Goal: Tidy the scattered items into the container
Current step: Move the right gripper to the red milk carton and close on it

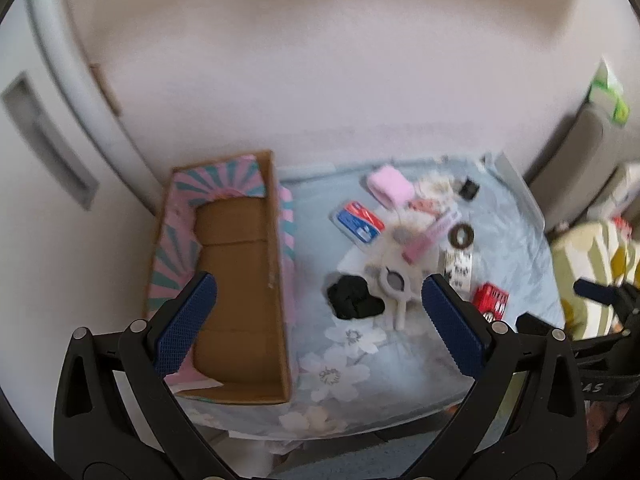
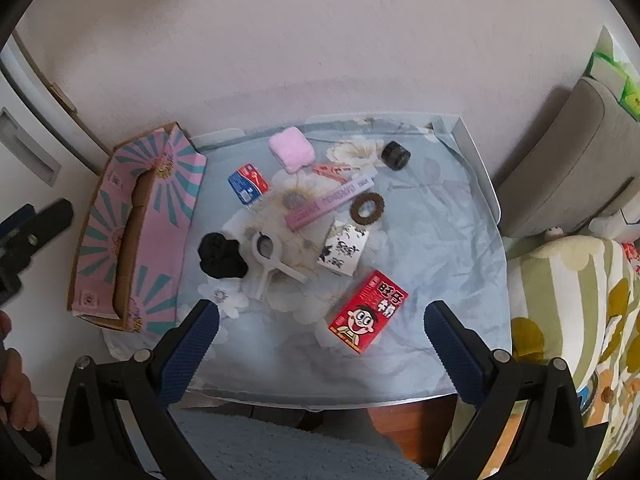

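A pink and teal cardboard box [image 1: 240,276] [image 2: 132,236] stands open and empty at the table's left. Scattered to its right lie a black scrunchie [image 2: 221,255], a white clip [image 2: 267,261], a red cartoon box [image 2: 369,312], a black-and-white patterned box [image 2: 343,247], a brown ring [image 2: 367,206], a long pink box [image 2: 331,200], a blue and red pack [image 2: 248,187], a pink sponge [image 2: 290,149], an orange peg [image 2: 332,171] and a small black cylinder [image 2: 395,155]. My left gripper [image 1: 318,300] is open above the box's right wall. My right gripper [image 2: 322,324] is open above the table's front edge.
The table [image 2: 440,240] has a pale blue flowered cloth and stands against a white wall. A grey cushion [image 2: 572,160] and a striped flowered fabric [image 2: 572,300] lie to the right. A white door [image 1: 48,140] is at the left.
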A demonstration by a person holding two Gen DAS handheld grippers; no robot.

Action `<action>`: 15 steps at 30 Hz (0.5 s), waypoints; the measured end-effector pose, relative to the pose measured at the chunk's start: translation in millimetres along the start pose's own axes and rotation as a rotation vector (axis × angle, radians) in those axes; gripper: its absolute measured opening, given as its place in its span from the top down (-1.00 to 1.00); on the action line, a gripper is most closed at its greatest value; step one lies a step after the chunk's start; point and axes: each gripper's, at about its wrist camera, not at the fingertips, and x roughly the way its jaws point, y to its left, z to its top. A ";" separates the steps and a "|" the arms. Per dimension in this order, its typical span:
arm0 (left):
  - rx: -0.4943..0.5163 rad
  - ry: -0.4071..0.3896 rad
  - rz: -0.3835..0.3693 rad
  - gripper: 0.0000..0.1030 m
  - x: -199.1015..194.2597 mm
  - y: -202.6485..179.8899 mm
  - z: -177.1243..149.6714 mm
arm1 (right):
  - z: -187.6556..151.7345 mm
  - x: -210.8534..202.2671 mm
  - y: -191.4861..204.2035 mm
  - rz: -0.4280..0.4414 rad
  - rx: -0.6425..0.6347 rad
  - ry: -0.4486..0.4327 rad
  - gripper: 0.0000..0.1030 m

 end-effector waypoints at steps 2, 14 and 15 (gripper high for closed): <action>0.037 0.031 -0.008 -0.98 20.7 -14.6 -7.4 | -2.1 7.5 -6.6 0.002 0.009 0.006 -0.99; 0.112 0.116 -0.024 -0.98 117.4 -58.2 -31.5 | -32.4 82.5 -58.8 0.100 0.089 0.076 -0.99; 0.113 0.118 -0.022 -0.98 120.0 -58.9 -32.2 | -34.3 87.8 -61.9 0.108 0.093 0.080 -0.99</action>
